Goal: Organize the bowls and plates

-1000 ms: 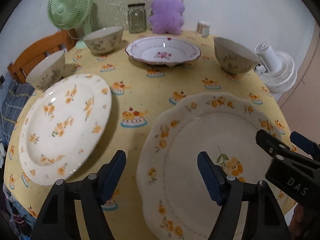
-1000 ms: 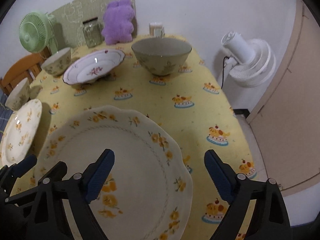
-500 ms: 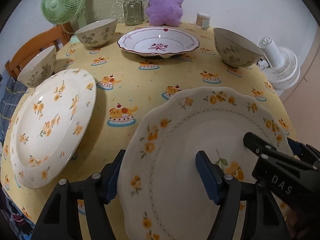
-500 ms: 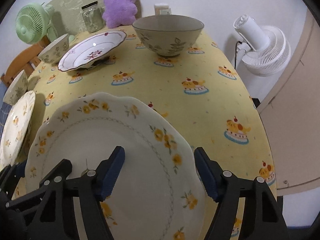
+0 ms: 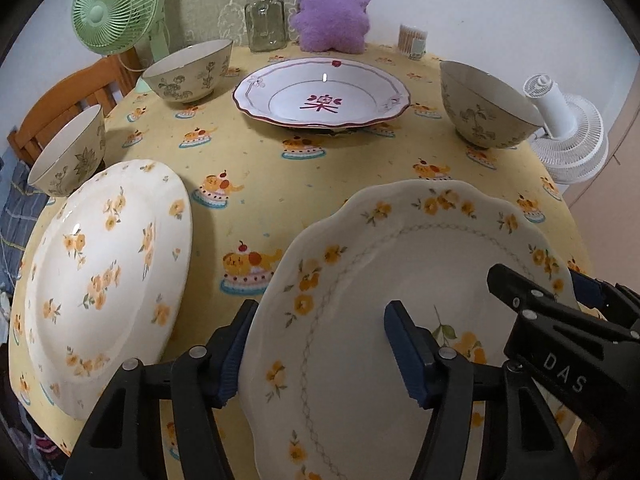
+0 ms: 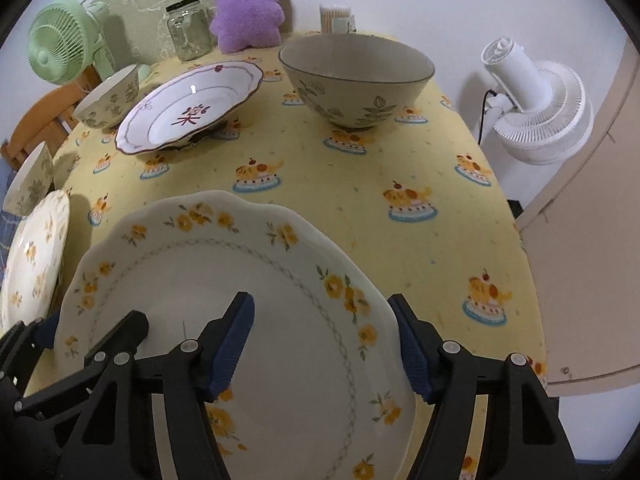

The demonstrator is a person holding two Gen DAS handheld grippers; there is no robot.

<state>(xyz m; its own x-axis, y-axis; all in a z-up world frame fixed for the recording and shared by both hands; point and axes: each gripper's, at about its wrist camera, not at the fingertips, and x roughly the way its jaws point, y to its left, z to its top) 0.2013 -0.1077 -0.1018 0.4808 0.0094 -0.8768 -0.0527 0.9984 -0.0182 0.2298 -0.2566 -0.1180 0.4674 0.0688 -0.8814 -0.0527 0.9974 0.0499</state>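
Nearest, left gripper (image 5: 320, 344) and right gripper (image 6: 324, 340) straddle opposite rims of the scalloped floral plate (image 5: 420, 264) on the worktop (image 5: 320, 176); left jaws closing, right not yet pinching, likely to lift it for stacking. Beyond: second floral plate (image 5: 108, 280), red-trimmed plate (image 5: 320, 96), bowls (image 5: 484, 108).

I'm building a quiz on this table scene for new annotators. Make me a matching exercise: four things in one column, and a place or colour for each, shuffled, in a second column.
Things:
1. scalloped cream plate with yellow flowers
2. white plate with a dark red rim
3. purple plush toy
4. white floor fan

Places or colours:
A. off the table, beside its edge
B. against the wall, next to the glass jar
C. straddled on opposite rims by both grippers
D. mid-table, between two patterned bowls

Pairs: 1-C, 2-D, 3-B, 4-A
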